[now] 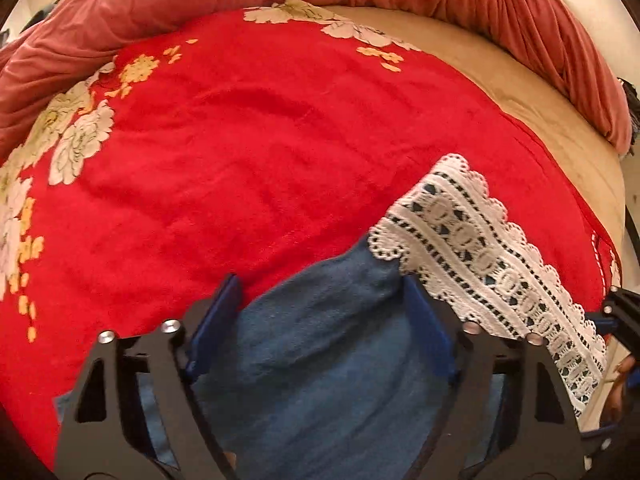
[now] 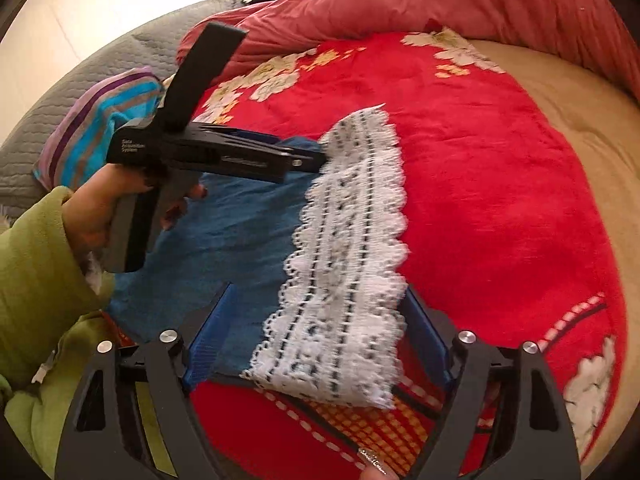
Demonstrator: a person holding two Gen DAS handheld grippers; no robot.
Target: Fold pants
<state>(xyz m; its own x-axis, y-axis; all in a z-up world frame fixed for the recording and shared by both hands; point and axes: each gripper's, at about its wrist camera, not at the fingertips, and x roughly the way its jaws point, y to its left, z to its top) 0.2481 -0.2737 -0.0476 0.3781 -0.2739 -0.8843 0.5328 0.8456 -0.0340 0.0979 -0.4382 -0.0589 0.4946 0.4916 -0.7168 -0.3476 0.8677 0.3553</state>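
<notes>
The blue pants with a white lace hem lie on the red blanket at the near left. Both the left gripper and right gripper straddle the cloth, jaws released.

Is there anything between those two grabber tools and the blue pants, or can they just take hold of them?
Nothing visible is in the way. The blue pants with their white lace hem already lie between both grippers' open fingers.
</notes>
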